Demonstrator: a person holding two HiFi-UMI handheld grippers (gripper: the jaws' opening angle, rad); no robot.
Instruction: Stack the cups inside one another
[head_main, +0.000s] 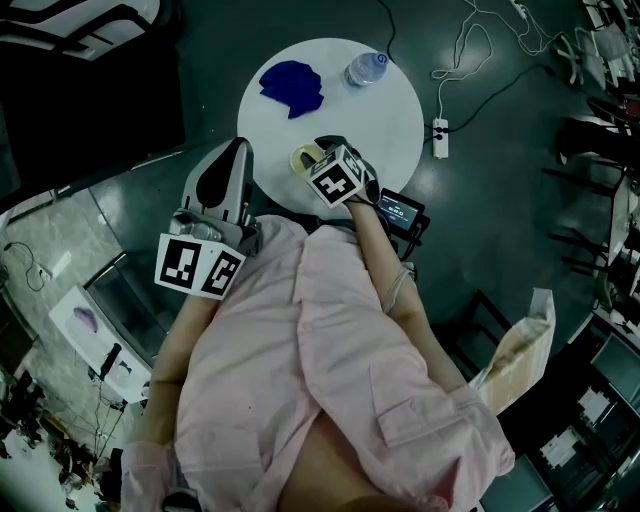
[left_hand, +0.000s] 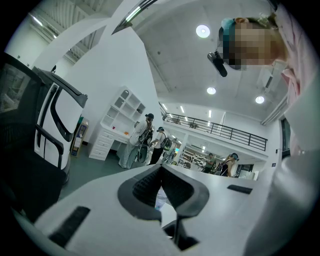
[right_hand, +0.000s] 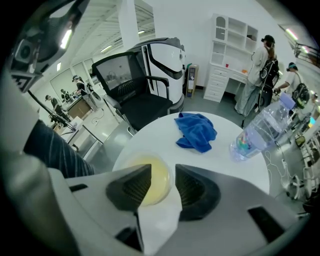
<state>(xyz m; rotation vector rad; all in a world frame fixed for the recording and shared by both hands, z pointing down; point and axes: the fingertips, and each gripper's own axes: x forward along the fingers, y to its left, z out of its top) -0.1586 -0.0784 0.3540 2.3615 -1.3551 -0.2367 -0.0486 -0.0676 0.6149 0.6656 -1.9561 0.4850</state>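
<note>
A pale yellow cup (head_main: 303, 158) (right_hand: 150, 181) stands near the front edge of the round white table (head_main: 400, 100) (right_hand: 160, 135). I cannot tell whether other cups sit inside it. My right gripper (head_main: 322, 152) (right_hand: 162, 172) points steeply down over it and is open. Its left pad is above the cup's mouth and its right pad is outside the rim, neither pressing on it. My left gripper (head_main: 241, 148) (left_hand: 161, 169) is held level off the table's left edge, shut with nothing in it.
A crumpled blue cloth (head_main: 291, 86) (right_hand: 196, 131) and a clear plastic bottle (head_main: 366, 69) (right_hand: 262, 131) lie at the table's far side. A black office chair (right_hand: 145, 90) stands beyond the table. A power strip (head_main: 440, 137) with cables lies on the floor at the right.
</note>
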